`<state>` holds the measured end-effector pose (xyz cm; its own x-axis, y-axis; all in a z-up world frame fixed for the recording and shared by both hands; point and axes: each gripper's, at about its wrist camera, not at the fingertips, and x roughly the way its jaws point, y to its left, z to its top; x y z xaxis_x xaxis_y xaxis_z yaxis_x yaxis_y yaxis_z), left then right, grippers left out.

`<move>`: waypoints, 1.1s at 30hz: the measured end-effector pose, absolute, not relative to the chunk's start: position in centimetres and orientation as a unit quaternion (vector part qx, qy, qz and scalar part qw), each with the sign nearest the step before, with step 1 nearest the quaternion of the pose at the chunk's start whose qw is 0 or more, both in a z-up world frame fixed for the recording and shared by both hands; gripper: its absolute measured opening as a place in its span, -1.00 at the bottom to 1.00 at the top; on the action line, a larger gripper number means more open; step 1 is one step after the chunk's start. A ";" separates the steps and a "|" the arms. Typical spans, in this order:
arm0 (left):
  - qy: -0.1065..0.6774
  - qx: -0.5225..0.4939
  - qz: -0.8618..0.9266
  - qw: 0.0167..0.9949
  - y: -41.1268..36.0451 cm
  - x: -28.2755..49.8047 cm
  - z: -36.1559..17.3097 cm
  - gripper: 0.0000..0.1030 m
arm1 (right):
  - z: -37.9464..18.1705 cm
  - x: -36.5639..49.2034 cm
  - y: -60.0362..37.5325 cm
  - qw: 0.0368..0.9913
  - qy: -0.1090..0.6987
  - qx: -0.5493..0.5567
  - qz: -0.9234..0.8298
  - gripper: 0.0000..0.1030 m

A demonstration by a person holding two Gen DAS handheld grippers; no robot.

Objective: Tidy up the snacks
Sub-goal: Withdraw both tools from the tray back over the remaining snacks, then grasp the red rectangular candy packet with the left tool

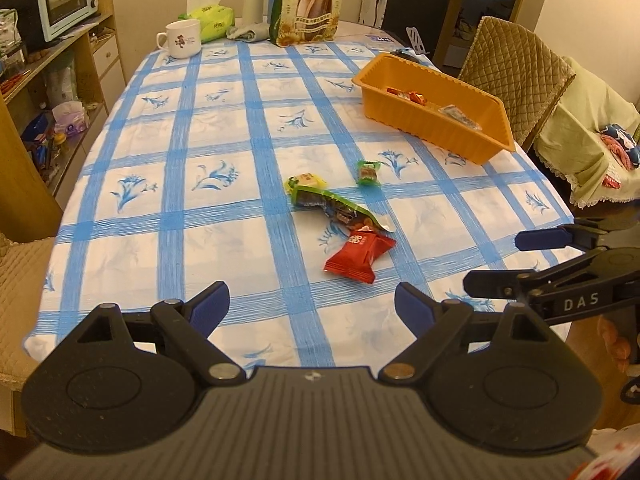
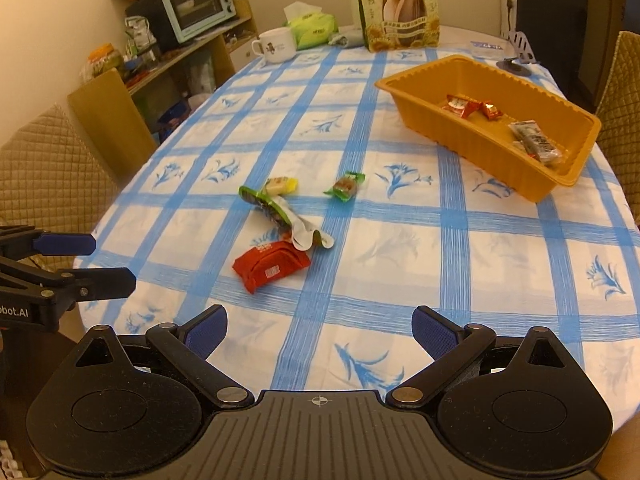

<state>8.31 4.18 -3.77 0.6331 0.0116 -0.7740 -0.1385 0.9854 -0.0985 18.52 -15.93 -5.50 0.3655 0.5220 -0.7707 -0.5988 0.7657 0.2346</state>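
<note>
- Left wrist view: my left gripper [image 1: 312, 308] hangs over the near end of the checked tablecloth [image 1: 208, 128], jaws wide apart and empty. The right gripper [image 1: 496, 262] comes in from the right edge, its two fingers also apart with nothing between them.
- Ahead lie four loose snacks: a red packet [image 1: 360, 256] nearest, a long green wrapper [image 1: 334, 208] touching its far end, a small yellow-green sweet [image 1: 306, 181] just beyond that, and a green-ended candy [image 1: 368, 172] a little apart to the right.
- The orange tray [image 1: 436, 128] sits far right, close to the table's edge, with a few wrapped pieces already inside.
- Right wrist view: my right gripper [image 2: 320, 332] is likewise spread and empty; the left gripper [image 2: 108, 264] shows at the left margin, fingers parted.
- I judge the red packet [image 2: 272, 266] light, puffy and slippery; I would pinch across its crimped end rather than its pillow middle.
- The long green wrapper [image 2: 276, 212] looks limp and possibly torn open, though I cannot be sure at this distortion; I would grip mid-length.
- Bare cloth lies between the snacks and the orange tray [image 2: 464, 136], giving free room to carry; the tray's near wall must be cleared from above.
- A large sunflower-seed bag [image 2: 398, 4] and a mug [image 2: 278, 44] stand well away at the far end.
</note>
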 end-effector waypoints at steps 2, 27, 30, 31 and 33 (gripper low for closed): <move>0.426 -0.071 0.039 0.901 3.8 8.6 -4.2 0.71 | -5.8 18.8 -15.9 0.823 0.450 -0.046 0.342 0.92; 0.455 0.013 -0.010 0.890 0.0 17.2 -9.6 0.35 | -7.6 23.9 -20.6 0.824 0.468 -0.038 0.317 0.92; 0.465 0.019 -0.010 0.885 0.1 18.3 -10.4 0.34 | -7.8 24.4 -21.2 0.824 0.471 -0.035 0.311 0.92; 0.468 0.021 -0.010 0.884 0.1 18.6 -10.5 0.34 | -7.9 24.6 -21.3 0.824 0.473 -0.034 0.309 0.92; 0.471 0.024 -0.013 0.882 0.1 19.0 -10.8 0.29 | -8.0 24.9 -21.6 0.824 0.475 -0.033 0.306 0.92</move>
